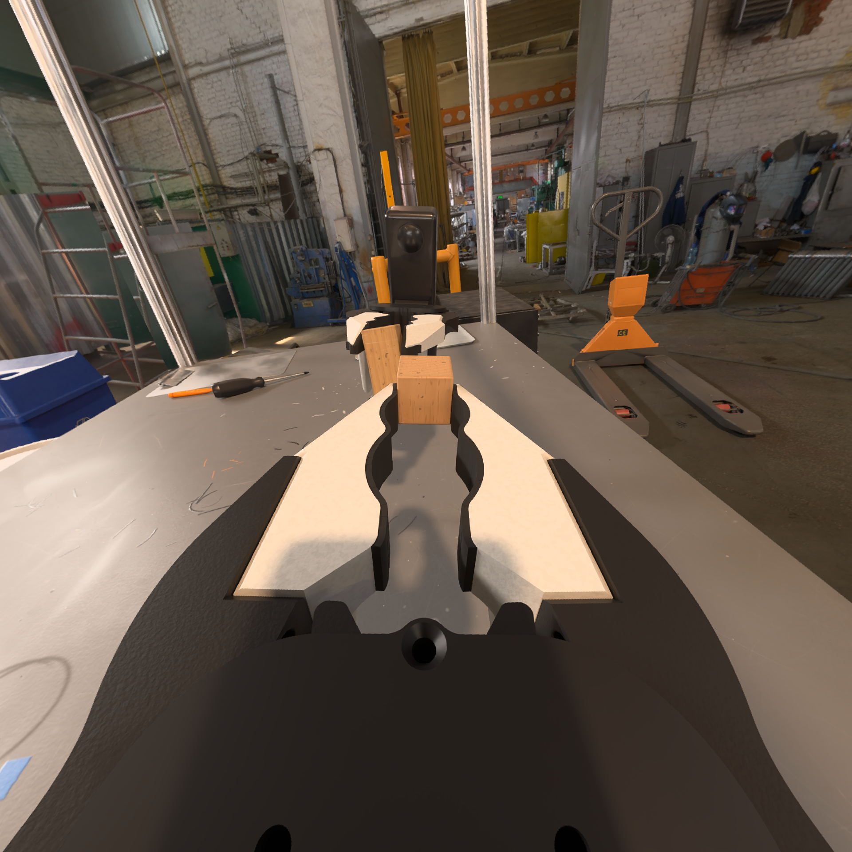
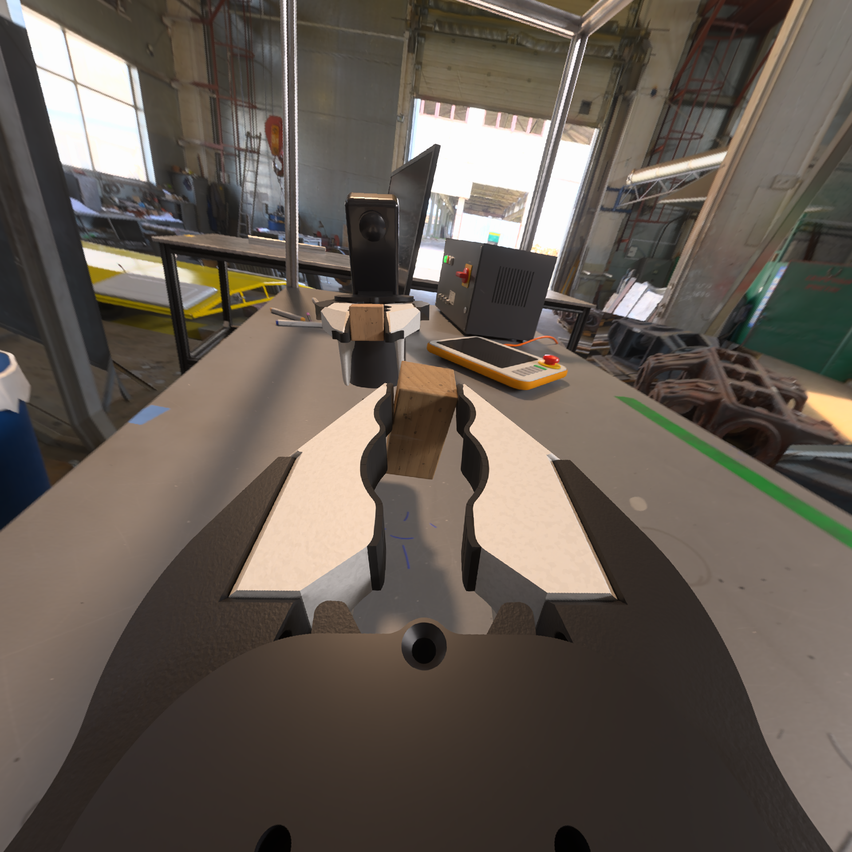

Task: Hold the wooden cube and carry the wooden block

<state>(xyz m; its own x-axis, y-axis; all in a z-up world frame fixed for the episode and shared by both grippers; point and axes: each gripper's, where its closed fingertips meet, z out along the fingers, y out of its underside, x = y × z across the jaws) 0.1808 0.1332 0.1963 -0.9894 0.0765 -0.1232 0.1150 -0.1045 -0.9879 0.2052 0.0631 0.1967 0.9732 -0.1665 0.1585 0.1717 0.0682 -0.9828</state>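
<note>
My left gripper (image 1: 424,392) is shut on the light wooden cube (image 1: 424,389), held at the fingertips a little above the grey table (image 1: 138,461). My right gripper (image 2: 424,392) is shut on the longer wooden block (image 2: 422,424), which hangs tilted between the tips above the table (image 2: 184,461). The two grippers face each other closely. The right gripper (image 1: 394,332) with the block (image 1: 381,357) shows just behind the cube in the left wrist view. The left gripper (image 2: 369,322) with the cube (image 2: 367,322) shows beyond the block in the right wrist view.
A black screwdriver (image 1: 239,386), an orange pen (image 1: 189,393) and a metal sheet (image 1: 239,364) lie at far left. A dark control box (image 2: 495,288), a yellow-edged pendant (image 2: 495,362) and markers (image 2: 290,318) lie at the other end. A green tape stripe (image 2: 737,470) runs along one edge.
</note>
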